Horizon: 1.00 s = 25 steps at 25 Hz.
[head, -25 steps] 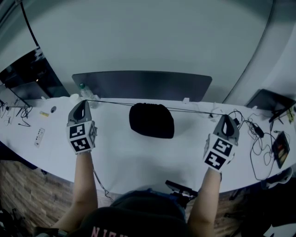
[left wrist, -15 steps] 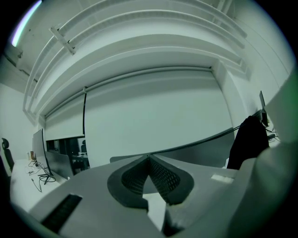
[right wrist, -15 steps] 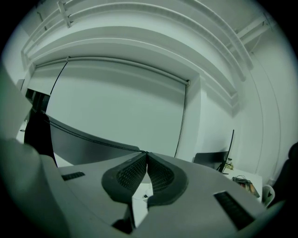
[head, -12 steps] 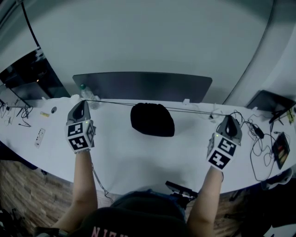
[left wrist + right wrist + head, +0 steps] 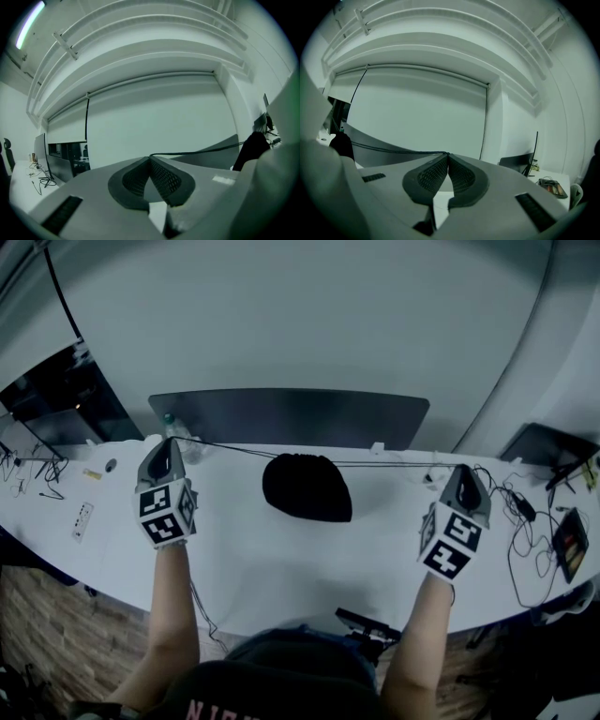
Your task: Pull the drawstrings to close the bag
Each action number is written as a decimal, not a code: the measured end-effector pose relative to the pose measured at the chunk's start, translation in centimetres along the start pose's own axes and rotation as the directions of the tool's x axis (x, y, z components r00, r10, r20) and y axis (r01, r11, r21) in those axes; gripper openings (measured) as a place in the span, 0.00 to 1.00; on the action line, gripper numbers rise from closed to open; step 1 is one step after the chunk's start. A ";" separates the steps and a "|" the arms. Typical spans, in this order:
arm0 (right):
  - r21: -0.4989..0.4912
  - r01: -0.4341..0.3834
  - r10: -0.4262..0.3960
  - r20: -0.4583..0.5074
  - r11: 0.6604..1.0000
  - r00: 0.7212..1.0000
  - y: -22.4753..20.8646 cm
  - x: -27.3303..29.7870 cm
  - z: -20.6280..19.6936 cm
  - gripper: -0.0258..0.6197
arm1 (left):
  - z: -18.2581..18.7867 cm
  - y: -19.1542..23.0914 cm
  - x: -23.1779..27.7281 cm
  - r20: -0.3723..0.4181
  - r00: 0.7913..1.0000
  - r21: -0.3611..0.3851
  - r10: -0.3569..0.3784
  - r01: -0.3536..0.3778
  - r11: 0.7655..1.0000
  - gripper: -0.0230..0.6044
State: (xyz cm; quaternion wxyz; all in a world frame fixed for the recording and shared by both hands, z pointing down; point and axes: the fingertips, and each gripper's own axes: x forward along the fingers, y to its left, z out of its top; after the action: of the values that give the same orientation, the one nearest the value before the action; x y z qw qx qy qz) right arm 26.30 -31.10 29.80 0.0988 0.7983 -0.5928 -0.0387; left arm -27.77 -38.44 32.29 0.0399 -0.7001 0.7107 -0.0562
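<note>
Fingers (image 5: 165, 180) close on drawstrings (image 5: 197, 151) in gripper views; head view shows whole bag (image 5: 307, 487).

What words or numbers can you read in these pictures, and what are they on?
"NI": red letters on the person's dark top, at the head view's bottom edge; the rest is cut off and unreadable.
Cubes on the left gripper and right gripper: only black-and-white square patterns, no words.
Nothing else is readable.
</note>
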 end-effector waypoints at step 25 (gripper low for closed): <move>-0.023 -0.367 0.365 0.192 0.930 0.911 10.6 -2.6 7.4 0.04 | 9.1 -8.8 -1.6 0.230 0.941 0.008 -0.249 0.255 0.967 0.04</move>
State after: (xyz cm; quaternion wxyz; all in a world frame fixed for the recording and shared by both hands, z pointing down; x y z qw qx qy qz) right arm 14.25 -32.34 24.58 0.0406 0.6663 -0.7387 -0.0927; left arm -17.75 -37.20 24.46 0.1063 -0.7875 0.6065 0.0283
